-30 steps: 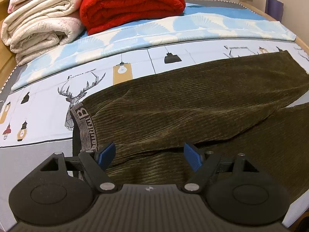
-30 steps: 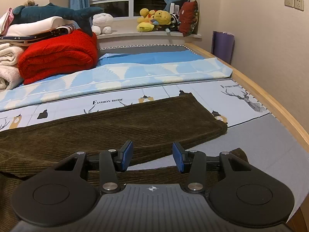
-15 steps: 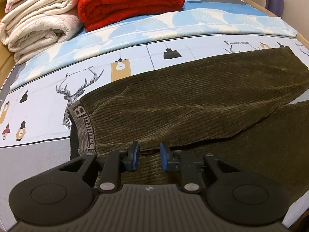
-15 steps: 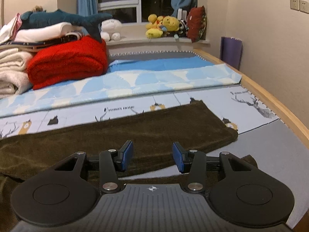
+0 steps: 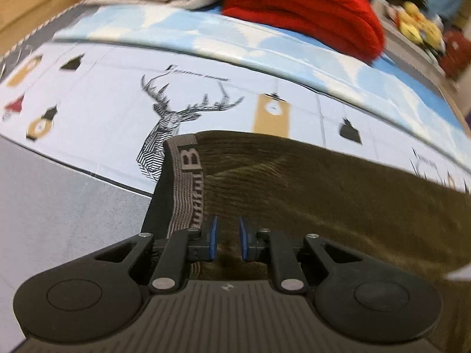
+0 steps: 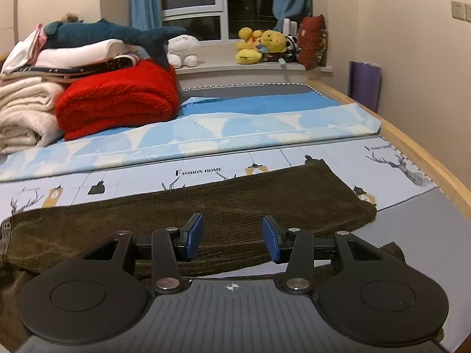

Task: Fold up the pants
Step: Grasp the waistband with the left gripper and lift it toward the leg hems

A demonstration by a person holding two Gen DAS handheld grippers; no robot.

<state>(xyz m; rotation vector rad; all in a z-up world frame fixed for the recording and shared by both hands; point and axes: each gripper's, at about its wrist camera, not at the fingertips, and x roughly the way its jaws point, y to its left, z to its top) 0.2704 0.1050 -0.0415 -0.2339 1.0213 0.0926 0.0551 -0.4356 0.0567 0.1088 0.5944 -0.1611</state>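
The left gripper [image 5: 226, 239] is now sitting with its blue pads [image 5: 212, 239] drawn close together, a narrow gap between them filled with the olive corduroy of the pants [image 5: 323, 203] just beside the grey lettered waistband [image 5: 188, 188]; a second ago those pads were spread wide, and half a second ago they were already closing, so it is pinching the fabric near the waist, though the blur is hiding the exact contact. The left view has also been swinging toward the waistband end, so the deer print on the bedsheet [image 5: 88, 111] is now lying straight ahead. The right gripper [image 6: 232, 238] is hovering with its pads held wide apart, as in the earlier frames, over the near edge of the pants' upper leg, holding nothing. The pants are lying flat across the near part of the bed, waistband toward the left edge, hems toward the right edge. Farther back, the red blanket [image 6: 117, 103] and the cream quilts [image 6: 23, 111] are resting at the far left corner, with a plush shark [image 6: 97, 33] lying on top of the pile.
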